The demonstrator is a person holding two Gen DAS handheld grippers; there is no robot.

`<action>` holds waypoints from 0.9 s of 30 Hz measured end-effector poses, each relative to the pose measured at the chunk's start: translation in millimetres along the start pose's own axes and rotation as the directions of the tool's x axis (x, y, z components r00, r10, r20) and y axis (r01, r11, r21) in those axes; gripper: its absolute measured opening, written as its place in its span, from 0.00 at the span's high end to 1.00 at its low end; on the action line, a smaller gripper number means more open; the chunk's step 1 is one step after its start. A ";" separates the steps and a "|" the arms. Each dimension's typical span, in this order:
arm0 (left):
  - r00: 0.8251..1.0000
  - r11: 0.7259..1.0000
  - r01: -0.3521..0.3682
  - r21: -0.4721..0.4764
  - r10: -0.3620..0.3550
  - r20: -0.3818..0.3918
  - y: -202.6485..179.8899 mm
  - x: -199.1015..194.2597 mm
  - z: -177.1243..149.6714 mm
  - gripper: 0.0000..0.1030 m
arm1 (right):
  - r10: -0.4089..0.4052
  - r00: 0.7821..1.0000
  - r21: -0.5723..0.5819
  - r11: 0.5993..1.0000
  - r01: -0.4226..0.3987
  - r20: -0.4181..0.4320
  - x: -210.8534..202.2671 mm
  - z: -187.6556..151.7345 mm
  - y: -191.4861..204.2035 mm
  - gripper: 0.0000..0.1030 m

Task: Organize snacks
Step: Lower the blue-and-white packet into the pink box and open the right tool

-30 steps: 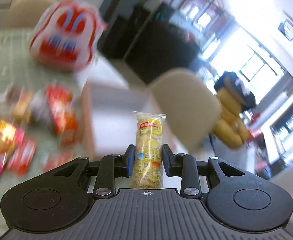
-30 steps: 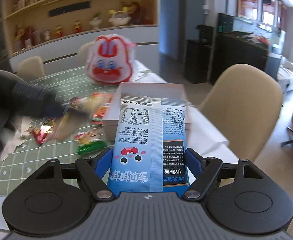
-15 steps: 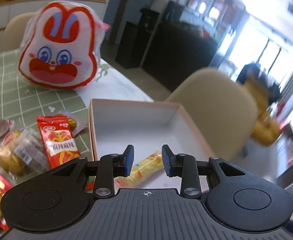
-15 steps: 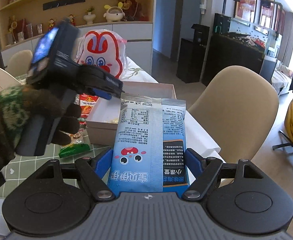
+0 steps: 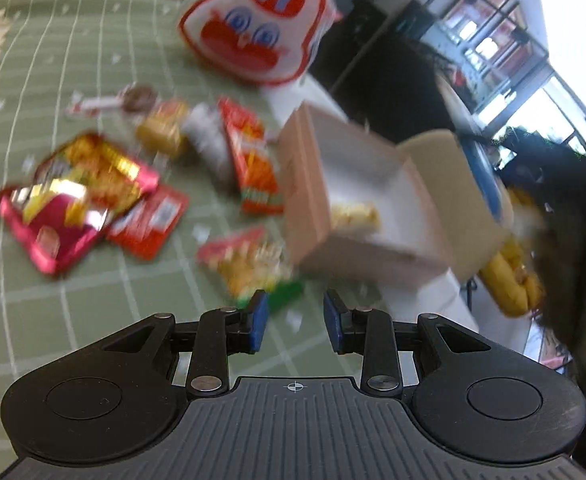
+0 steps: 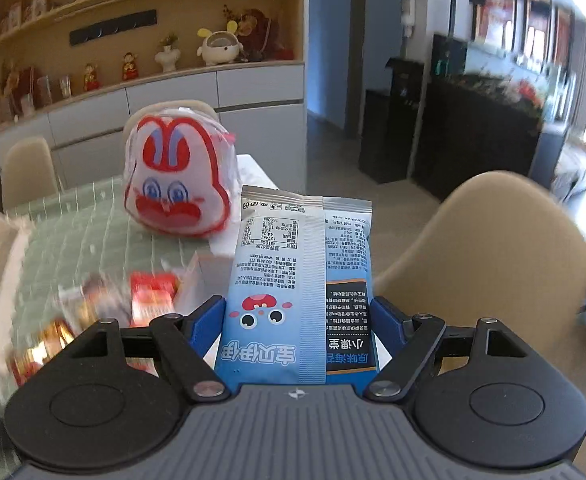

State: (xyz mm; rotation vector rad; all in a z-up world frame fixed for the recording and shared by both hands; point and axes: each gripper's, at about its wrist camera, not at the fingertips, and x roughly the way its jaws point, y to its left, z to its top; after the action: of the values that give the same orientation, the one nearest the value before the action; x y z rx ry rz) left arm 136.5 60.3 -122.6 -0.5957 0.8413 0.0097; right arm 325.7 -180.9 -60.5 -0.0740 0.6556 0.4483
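Inside: one yellow snack bar lies alone on the white floor of the single open cardboard box, near its front wall. Left tongs hang spread and empty above the green gridded desk, just short of the box's near corner.

Loose packets on the desk left of the box, blurred, count approximate: two shiny magenta-and-gold bags overlapping; one red flat packet partly under them; one red-orange packet beside the box wall; one pale packet with a green end nearest the tongs; one yellow wrapped piece; one small round brown-topped sweet. Further small wrappers between these are too smeared to count.

One large rabbit-face bag, white with red outline, stands upright at the desk's far edge.

Right tongs pinch one blue seaweed packet, upright, printed back facing the camera; its jaws have just been opening a little, packet between them. One beige chair right of it.
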 end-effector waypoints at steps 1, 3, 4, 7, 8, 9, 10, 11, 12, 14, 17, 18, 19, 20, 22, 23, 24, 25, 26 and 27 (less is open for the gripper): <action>1.000 1.000 -0.010 -0.001 0.010 -0.010 0.8 -2.3 -6.2 0.67 | 0.010 1.000 -0.001 1.000 -0.010 0.003 15.3 1.2 1.7 0.17; 0.999 0.999 -0.039 -0.001 0.039 -0.030 7.6 -9.0 -21.0 0.67 | -0.001 0.996 -0.017 1.000 0.000 -0.086 52.3 -7.1 5.5 0.14; 0.998 0.998 -0.055 -0.004 0.055 -0.037 13.1 -14.1 -27.6 0.67 | -0.003 0.988 -0.015 1.000 0.001 -0.151 69.5 -13.7 6.3 0.16; 0.994 0.994 -0.102 -0.037 0.101 -0.039 31.3 -27.4 -40.9 0.67 | -0.022 0.983 0.027 0.999 0.027 -0.184 82.3 -37.0 1.0 0.20; 0.992 0.991 -0.119 -0.055 0.117 -0.037 38.6 -31.9 -43.2 0.67 | -0.019 0.986 0.049 0.998 0.028 -0.168 78.6 -40.7 -1.6 0.20; 0.991 0.989 -0.133 -0.071 0.131 -0.034 44.1 -36.2 -44.9 0.67 | -0.009 0.988 0.065 0.998 0.019 -0.152 74.7 -42.5 -2.6 0.20; 0.989 0.986 -0.144 -0.086 0.142 -0.031 50.4 -37.8 -44.8 0.67 | 0.007 0.991 0.070 0.998 0.003 -0.136 69.4 -44.4 -2.9 0.20; 0.988 0.983 -0.152 -0.101 0.151 -0.025 55.4 -40.4 -44.3 0.67 | 0.022 0.992 0.057 0.998 -0.015 -0.123 64.3 -45.3 -0.8 0.20; 0.987 0.980 -0.160 -0.115 0.159 -0.018 59.9 -41.8 -42.6 0.67 | 0.021 0.993 0.026 0.999 -0.019 -0.115 60.5 -44.8 4.0 0.20; 0.987 0.978 -0.161 -0.134 0.162 -0.001 66.7 -44.0 -37.8 0.67 | -0.011 0.996 -0.051 0.999 0.007 -0.093 50.8 -45.6 16.7 0.20; 0.984 0.977 -0.176 -0.123 0.178 0.010 72.2 -41.8 -29.2 0.67 | 0.011 0.997 -0.124 0.992 -0.020 -0.079 33.7 -45.6 39.3 0.20; 0.982 0.976 -0.185 -0.113 0.188 0.016 74.0 -40.8 -25.9 0.67 | 0.033 0.996 -0.135 0.990 -0.045 -0.086 29.8 -46.9 48.1 0.20; 0.981 0.976 -0.192 -0.105 0.195 0.022 75.1 -41.5 -23.2 0.67 | 0.060 0.994 -0.143 0.987 -0.072 -0.089 24.9 -48.3 56.2 0.20; 0.979 0.975 -0.198 -0.098 0.202 0.031 77.0 -41.5 -19.3 0.67 | 0.092 0.992 -0.153 0.983 -0.105 -0.089 21.5 -51.6 66.7 0.20; 0.975 0.975 -0.208 -0.074 0.213 0.064 79.8 -43.0 -10.4 0.67 | 0.148 0.985 -0.178 0.971 -0.161 -0.088 11.2 -60.1 86.6 0.20; 0.972 0.976 -0.212 -0.054 0.217 0.089 81.3 -44.3 -4.0 0.67 | 0.177 0.980 -0.196 0.962 -0.191 -0.086 6.6 -65.5 96.9 0.20; 0.968 0.975 -0.219 -0.034 0.222 0.115 83.3 -44.5 3.1 0.67 | 0.199 0.976 -0.218 0.953 -0.213 -0.084 3.0 -71.6 107.3 0.20; 0.964 0.974 -0.228 -0.013 0.227 0.138 84.9 -44.1 9.9 0.67 | 0.212 0.974 -0.239 0.944 -0.226 -0.084 0.1 -79.2 117.6 0.20; 0.959 0.971 -0.240 0.007 0.236 0.157 87.7 -42.9 17.6 0.67 | 0.217 0.972 -0.250 0.940 -0.233 -0.090 -0.6 -85.4 125.7 0.20; 0.955 0.967 -0.254 0.022 0.247 0.168 90.9 -41.3 25.8 0.67 | 0.221 0.970 -0.253 0.937 -0.241 -0.102 -1.2 -92.4 132.1 0.20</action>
State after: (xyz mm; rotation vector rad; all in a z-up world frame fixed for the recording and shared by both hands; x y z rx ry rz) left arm 105.1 158.5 -125.1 -0.4379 0.7502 0.2679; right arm 215.8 -81.3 -123.5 -0.2689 0.6755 0.7628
